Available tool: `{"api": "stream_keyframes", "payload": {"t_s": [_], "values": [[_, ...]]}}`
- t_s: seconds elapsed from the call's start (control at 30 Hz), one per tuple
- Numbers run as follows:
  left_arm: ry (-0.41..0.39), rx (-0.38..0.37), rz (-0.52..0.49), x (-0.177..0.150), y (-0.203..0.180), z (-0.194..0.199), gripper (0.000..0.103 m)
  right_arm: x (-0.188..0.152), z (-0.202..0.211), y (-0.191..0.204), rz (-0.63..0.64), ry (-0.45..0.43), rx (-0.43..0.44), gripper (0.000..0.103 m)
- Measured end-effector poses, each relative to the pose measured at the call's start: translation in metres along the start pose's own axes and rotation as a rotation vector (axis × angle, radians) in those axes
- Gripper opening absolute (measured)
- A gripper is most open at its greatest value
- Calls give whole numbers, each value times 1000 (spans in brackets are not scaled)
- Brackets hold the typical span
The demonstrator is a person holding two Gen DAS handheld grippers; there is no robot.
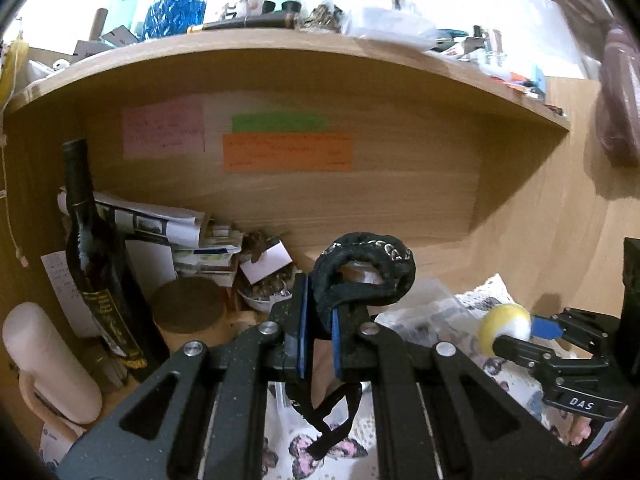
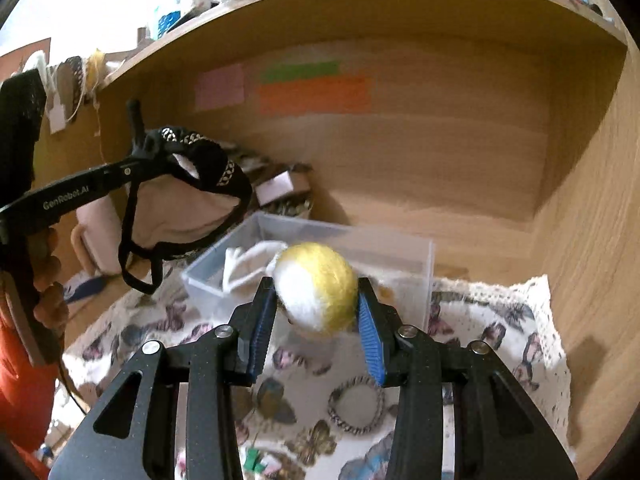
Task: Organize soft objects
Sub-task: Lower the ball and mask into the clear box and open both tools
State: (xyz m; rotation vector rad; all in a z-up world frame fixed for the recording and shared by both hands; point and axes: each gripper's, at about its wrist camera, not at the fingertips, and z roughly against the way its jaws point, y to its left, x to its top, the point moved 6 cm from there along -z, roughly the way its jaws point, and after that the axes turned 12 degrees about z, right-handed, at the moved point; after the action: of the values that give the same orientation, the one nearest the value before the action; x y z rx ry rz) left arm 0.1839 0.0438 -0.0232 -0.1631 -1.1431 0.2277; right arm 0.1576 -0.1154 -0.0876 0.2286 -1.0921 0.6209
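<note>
My left gripper [image 1: 319, 312] is shut on a black fabric face mask [image 1: 362, 272] with dangling straps, held in the air; it also shows in the right wrist view [image 2: 192, 196] at the left. My right gripper [image 2: 316, 304] is shut on a yellow-and-white felt ball [image 2: 318, 286], held just above the near edge of a clear plastic box [image 2: 400, 248]. The ball also shows in the left wrist view [image 1: 506, 326]. A white soft item [image 2: 248, 264] lies in the box. A patterned hair tie [image 2: 356, 404] lies on the butterfly cloth [image 2: 500, 328].
A dark wine bottle [image 1: 96, 264], a white mug [image 1: 48, 360], a cork disc [image 1: 188, 304] and stacked papers [image 1: 200, 240] crowd the left of the wooden alcove. Sticky notes [image 1: 286, 152] hang on the back wall. A cluttered shelf [image 1: 280, 40] runs above.
</note>
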Motion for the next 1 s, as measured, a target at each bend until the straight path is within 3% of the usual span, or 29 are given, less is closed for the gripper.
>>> {"api": "stream_keyframes", "payload": {"t_s": [0.17,0.37,0.77,0.87,0.9,1.0], "values": [[76,-2,19,-6,3,-34,9,8,-16,-3,-3,8,7,37],[159,46,-2,-25,10,-75,9,6,-55,9,17,79,46,37],[207,61,-65,-50,20,-111,10,-14,-107,19,46,245,117,38],[226,58,-51,-52,26,-111,20,-14,-105,19,51,247,105,38],[232,52,-44,-53,27,-110,28,-14,-103,18,50,247,109,39],[236,29,-39,-53,25,-102,47,-11,-99,18,48,236,102,53]]}}
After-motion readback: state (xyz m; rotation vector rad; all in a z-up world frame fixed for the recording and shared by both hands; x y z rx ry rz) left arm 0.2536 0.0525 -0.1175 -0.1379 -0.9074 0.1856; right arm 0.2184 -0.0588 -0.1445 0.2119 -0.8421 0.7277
